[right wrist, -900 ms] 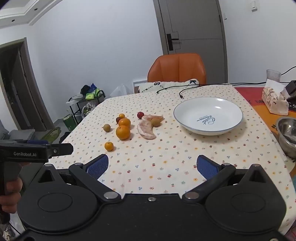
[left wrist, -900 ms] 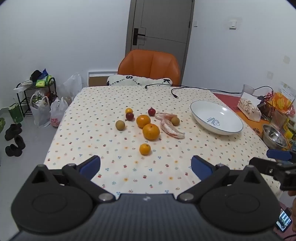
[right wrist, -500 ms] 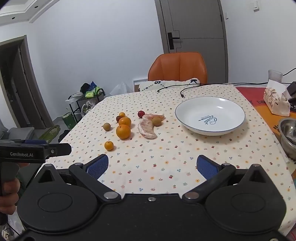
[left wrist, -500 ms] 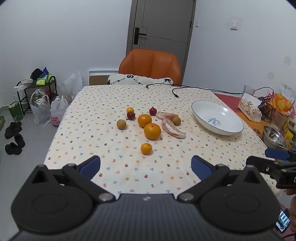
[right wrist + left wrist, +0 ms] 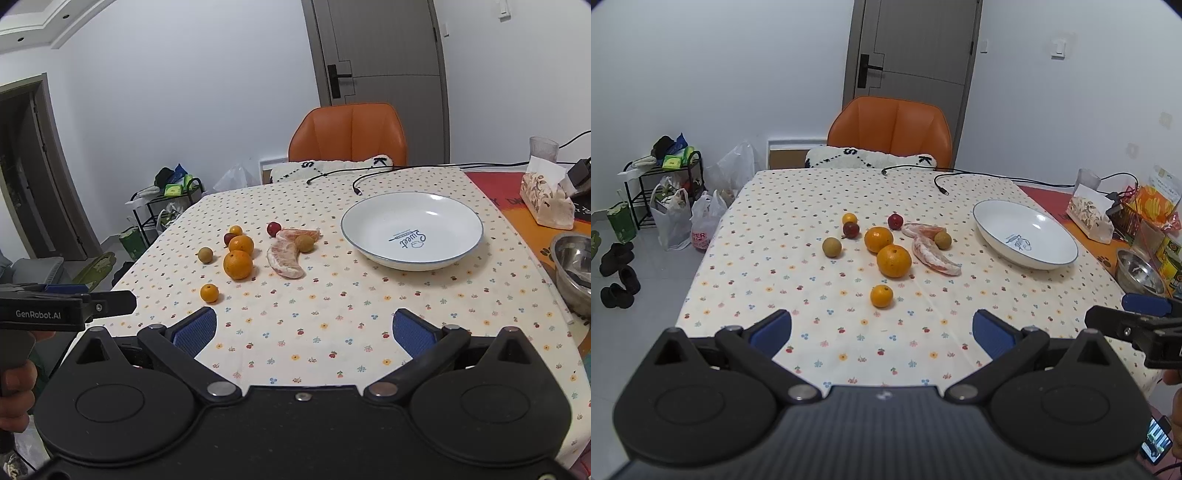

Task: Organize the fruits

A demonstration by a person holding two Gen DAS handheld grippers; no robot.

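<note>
Just above the left gripper [image 5: 882, 328], mid-frame, the small round orange fruit [image 5: 881, 295] is sitting on the flowery worktop [image 5: 775, 236], nearest that hand. The right gripper [image 5: 302, 329] is seeing it far left. Both jaws are gaping wide, holding nothing.

plate [image 5: 458, 254]: glossy ceramic | tablecloth [image 5: 332, 314]: matt cloth | bowl [image 5: 569, 266]: shiny metal
</note>
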